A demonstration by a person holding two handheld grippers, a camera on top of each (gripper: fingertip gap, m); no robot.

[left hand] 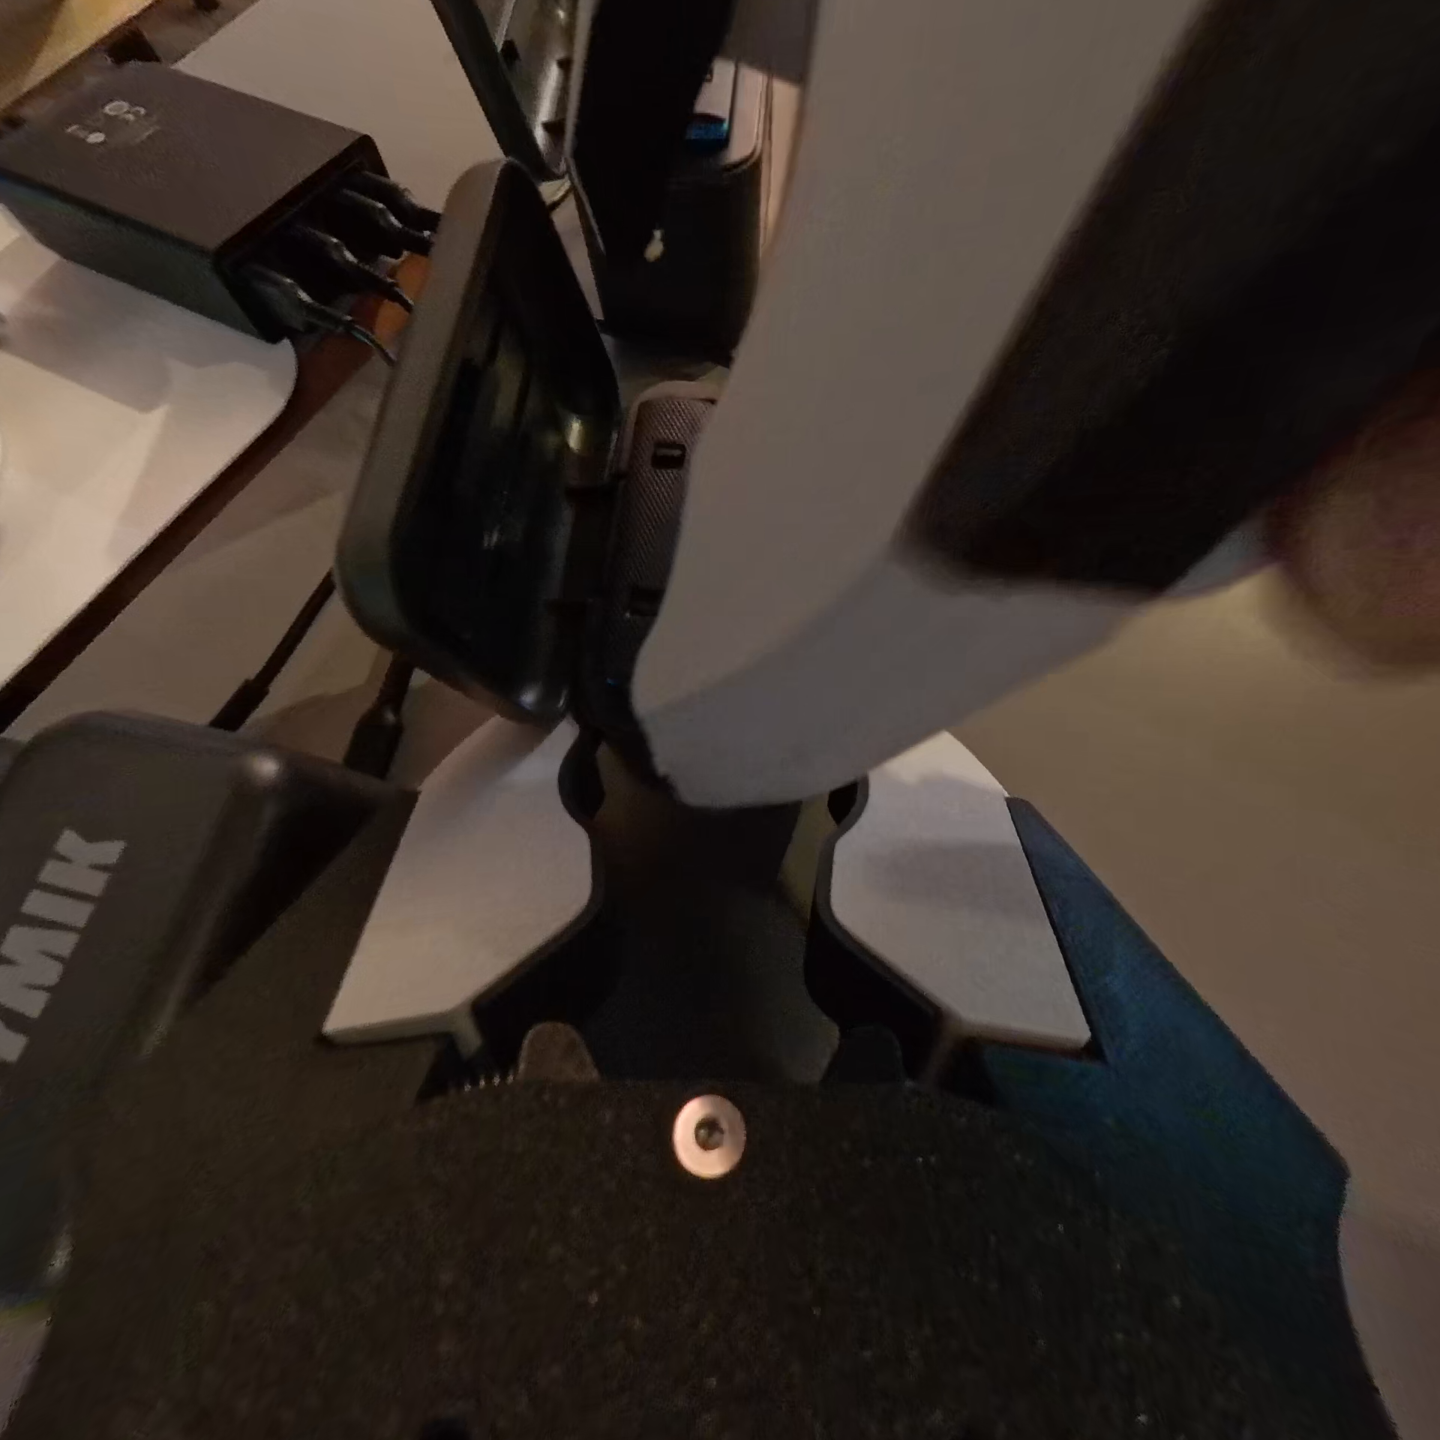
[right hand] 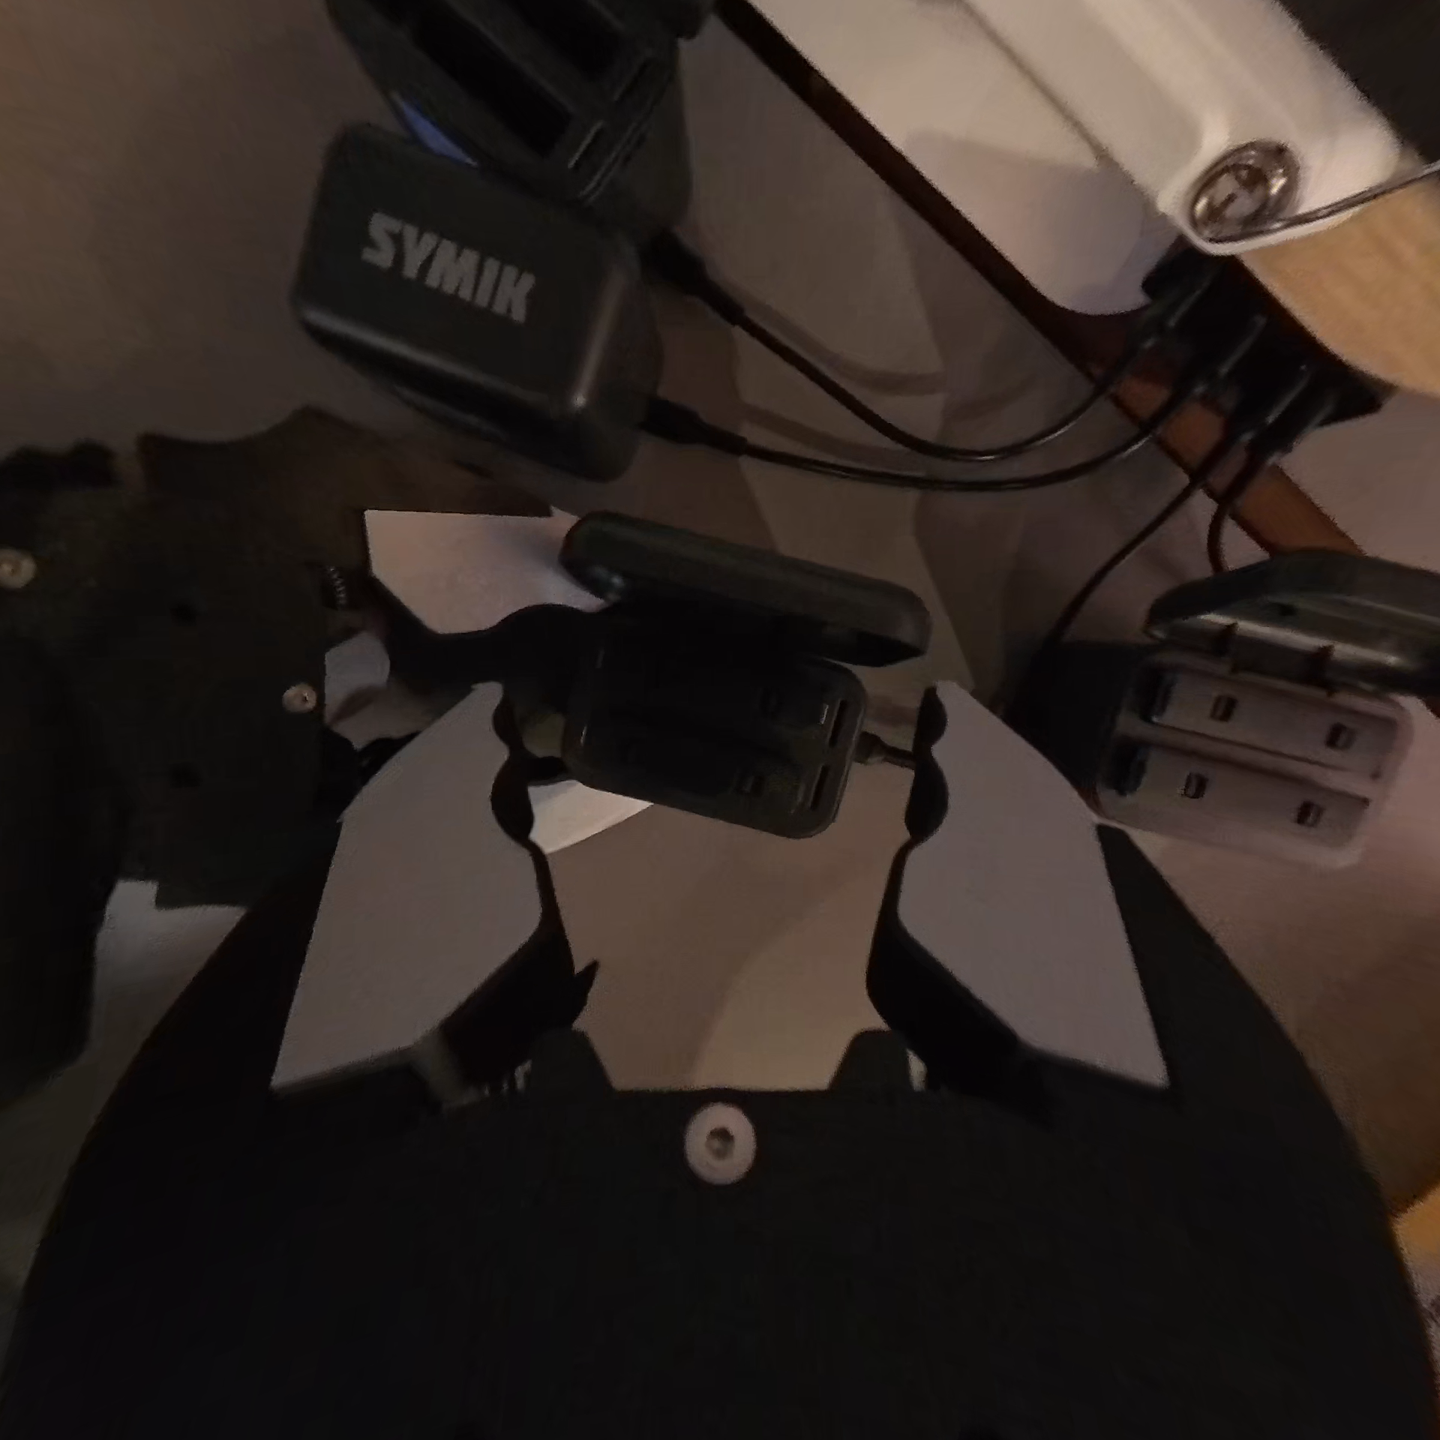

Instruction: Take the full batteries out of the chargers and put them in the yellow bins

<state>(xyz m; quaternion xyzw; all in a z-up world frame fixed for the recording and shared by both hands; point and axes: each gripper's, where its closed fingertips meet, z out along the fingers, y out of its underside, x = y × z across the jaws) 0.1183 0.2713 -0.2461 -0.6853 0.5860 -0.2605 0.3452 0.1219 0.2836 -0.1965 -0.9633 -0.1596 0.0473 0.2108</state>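
Left wrist view, left to right: a black hub [left hand: 156, 202] with cables plugged in lies at upper left, and a closed black charger [left hand: 117, 919] sits at the left edge. The left gripper [left hand: 705, 787] stands open at an open-lidded charger [left hand: 499, 483], whose grey battery [left hand: 662, 499] shows beside the lid. The right gripper's white finger [left hand: 818, 545] crosses in front of it.

Right wrist view: the left gripper's dark body [right hand: 156, 701] fills the left. A closed charger [right hand: 475, 312] lies above. The right gripper [right hand: 717, 748] is spread wide around the dark open charger [right hand: 717, 740], not clamping it. At right, another open charger [right hand: 1247, 748] holds two grey batteries.
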